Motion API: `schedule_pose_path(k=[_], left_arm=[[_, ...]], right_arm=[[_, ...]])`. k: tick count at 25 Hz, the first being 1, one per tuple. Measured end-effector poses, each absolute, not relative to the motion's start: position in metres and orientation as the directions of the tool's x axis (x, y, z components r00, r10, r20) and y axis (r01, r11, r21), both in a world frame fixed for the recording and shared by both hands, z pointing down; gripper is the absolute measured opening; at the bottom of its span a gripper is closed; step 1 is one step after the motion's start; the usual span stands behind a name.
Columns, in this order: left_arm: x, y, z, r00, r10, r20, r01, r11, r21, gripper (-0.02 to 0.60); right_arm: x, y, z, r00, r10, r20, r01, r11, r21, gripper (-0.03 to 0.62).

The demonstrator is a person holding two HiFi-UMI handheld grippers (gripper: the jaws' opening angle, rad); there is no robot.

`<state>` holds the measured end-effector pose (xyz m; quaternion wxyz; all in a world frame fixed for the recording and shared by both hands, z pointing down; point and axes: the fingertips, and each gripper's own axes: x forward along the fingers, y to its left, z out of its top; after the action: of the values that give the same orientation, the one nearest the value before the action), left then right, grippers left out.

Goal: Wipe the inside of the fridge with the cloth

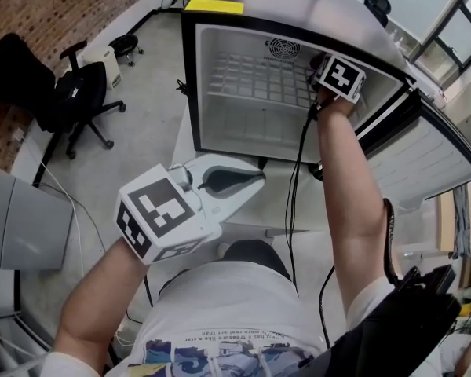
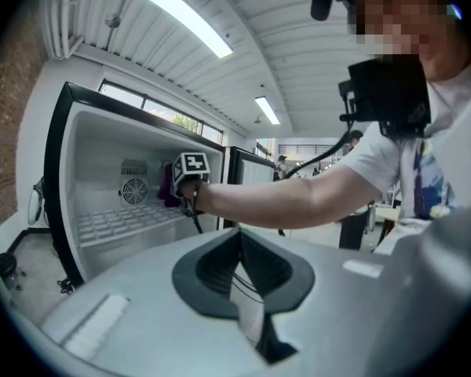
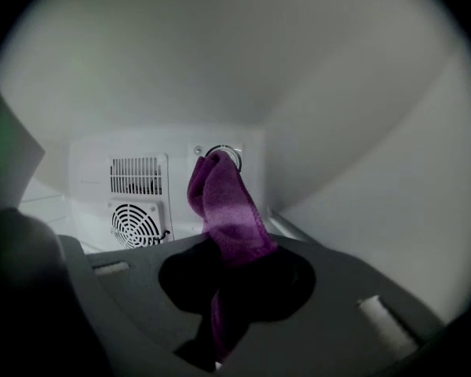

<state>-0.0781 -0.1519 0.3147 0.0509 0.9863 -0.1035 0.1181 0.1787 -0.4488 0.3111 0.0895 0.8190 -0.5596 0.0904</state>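
Jaws of right gripper (image 3: pixel 220 320) are clamped on the purple cloth (image 3: pixel 224 210), whose top end is by the dial (image 3: pixel 226 155) on the back wall, close to the fridge (image 1: pixel 220 93) rt side wall, w/ free room leftward over the fan (image 3: pixel 135 220). Rt forearm reaches straight into the cavity. Left gripper (image 1: pixel 243 181) is closed & empty, outside the opening, well apart.
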Motion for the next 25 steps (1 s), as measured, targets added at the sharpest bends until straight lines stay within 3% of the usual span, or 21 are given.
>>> schedule_pose_path(k=[5,9,12,25], left_arm=[[-0.086,-0.144,0.32,0.952,-0.184,0.245,-0.212,-0.973,0.095,0.006],[-0.091,-0.145,0.323,0.952,-0.178,0.248,-0.213,-0.969,0.124,0.006],[-0.093,-0.145,0.317,0.955,-0.178,0.239,-0.218,-0.964,0.15,0.006],[-0.103,-0.129,0.318,0.959,-0.141,0.247,-0.19,-0.964,0.188,0.006]], right_arm=[[0.17,-0.436,0.303,0.325,-0.922,0.211,-0.941,-0.337,-0.02,0.052],[0.16,-0.426,0.285,0.272,-0.957,0.104,-0.934,-0.289,-0.209,0.052],[0.169,-0.419,0.299,0.321,-0.934,0.155,-0.885,-0.354,-0.303,0.052],[0.184,-0.377,0.304,0.402,-0.898,0.18,-0.826,-0.441,-0.351,0.051]])
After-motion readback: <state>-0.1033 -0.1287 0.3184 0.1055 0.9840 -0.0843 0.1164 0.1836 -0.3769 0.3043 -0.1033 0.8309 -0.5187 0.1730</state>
